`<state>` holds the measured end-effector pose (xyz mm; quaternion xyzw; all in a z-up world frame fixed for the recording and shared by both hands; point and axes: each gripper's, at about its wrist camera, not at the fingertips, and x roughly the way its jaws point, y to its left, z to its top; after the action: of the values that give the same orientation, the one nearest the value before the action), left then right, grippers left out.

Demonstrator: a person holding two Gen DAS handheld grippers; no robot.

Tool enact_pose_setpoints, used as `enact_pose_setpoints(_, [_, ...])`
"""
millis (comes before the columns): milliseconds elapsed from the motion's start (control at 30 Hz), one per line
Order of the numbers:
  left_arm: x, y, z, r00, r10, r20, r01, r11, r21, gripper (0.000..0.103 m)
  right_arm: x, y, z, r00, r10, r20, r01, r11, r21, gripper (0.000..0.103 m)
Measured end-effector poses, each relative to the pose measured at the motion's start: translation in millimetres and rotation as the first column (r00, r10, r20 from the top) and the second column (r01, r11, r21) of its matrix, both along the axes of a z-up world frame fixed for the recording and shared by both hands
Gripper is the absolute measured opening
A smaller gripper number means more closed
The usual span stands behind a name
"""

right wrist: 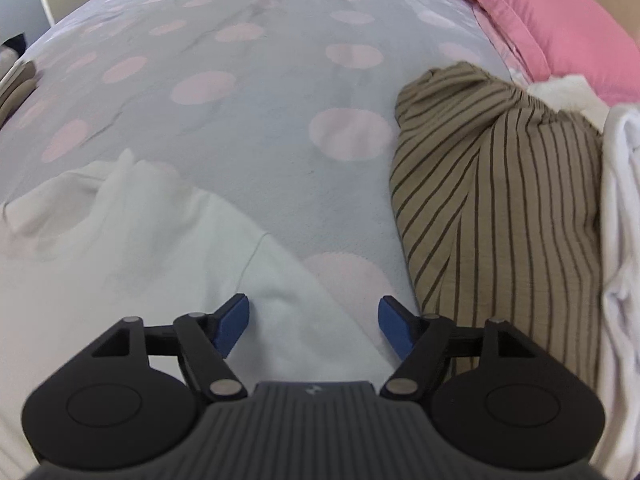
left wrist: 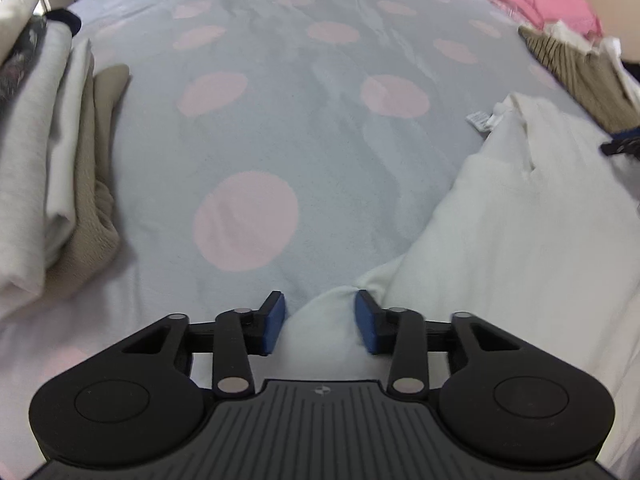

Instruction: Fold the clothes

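Observation:
A white garment (left wrist: 520, 240) lies spread on the grey bedspread with pink dots (left wrist: 280, 120), its label near the collar at the far end. A bunched corner of it sits between the blue pads of my left gripper (left wrist: 320, 320), which press on it from both sides. In the right wrist view the same white garment (right wrist: 140, 240) fills the lower left. My right gripper (right wrist: 314, 326) hovers over its near right edge with the jaws wide apart. The cloth lies under them, and neither pad touches it.
A stack of folded grey, white and beige clothes (left wrist: 48, 140) sits at the left. A crumpled beige striped garment (right wrist: 500, 200) and a white cloth (right wrist: 624, 220) lie to the right. A pink pillow (right wrist: 560, 20) is at the far right.

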<state>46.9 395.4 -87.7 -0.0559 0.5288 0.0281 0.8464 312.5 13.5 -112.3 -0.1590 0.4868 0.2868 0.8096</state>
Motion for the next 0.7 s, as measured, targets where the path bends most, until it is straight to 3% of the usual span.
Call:
enact_pose_setpoints(67, [-1.7, -1.7, 1.7, 1.000, 0.004, 0.008, -0.003, 1.000, -0.016, 0.018, 2.9, -4.0, -5.2, 0.999, -0.021, -0.025, 0.023, 0.998, 0.053, 0.076])
enact_pose_setpoints(133, [-2.7, -5.1, 3.7, 1.000, 0.002, 0.015, -0.002, 1.000, -0.025, 0.007, 1.9, -5.6, -5.5, 0.999, -0.025, -0.043, 0.029, 0.996, 0.090, 0.065])
enact_pose_setpoints(200, [-3.5, -11.3, 6.0, 1.000, 0.005, 0.016, -0.005, 1.000, -0.008, 0.002, -3.8, -3.8, -1.1, 0.999, -0.002, -0.048, 0.007, 0.995, 0.101, 0.024])
enact_pose_setpoints(267, [-3.4, -17.7, 10.0, 1.000, 0.012, 0.018, -0.012, 1.000, 0.022, 0.002, -11.7, 0.2, 6.0, 0.999, 0.022, -0.032, -0.019, 0.997, 0.081, 0.007])
enact_pose_setpoints(500, [-20.0, -6.7, 64.7, 0.980, 0.125, 0.152, -0.139, 0.986, 0.089, 0.001, -32.3, -2.5, 50.6, 0.996, -0.002, 0.093, -0.006, 0.996, 0.090, 0.005])
enact_pose_setpoints(700, [-52.0, -0.7, 107.7, 0.971, 0.147, 0.191, -0.169, 0.979, 0.110, 0.001, -59.9, -21.6, 79.0, 0.997, -0.011, 0.080, 0.006, 0.998, 0.066, 0.005])
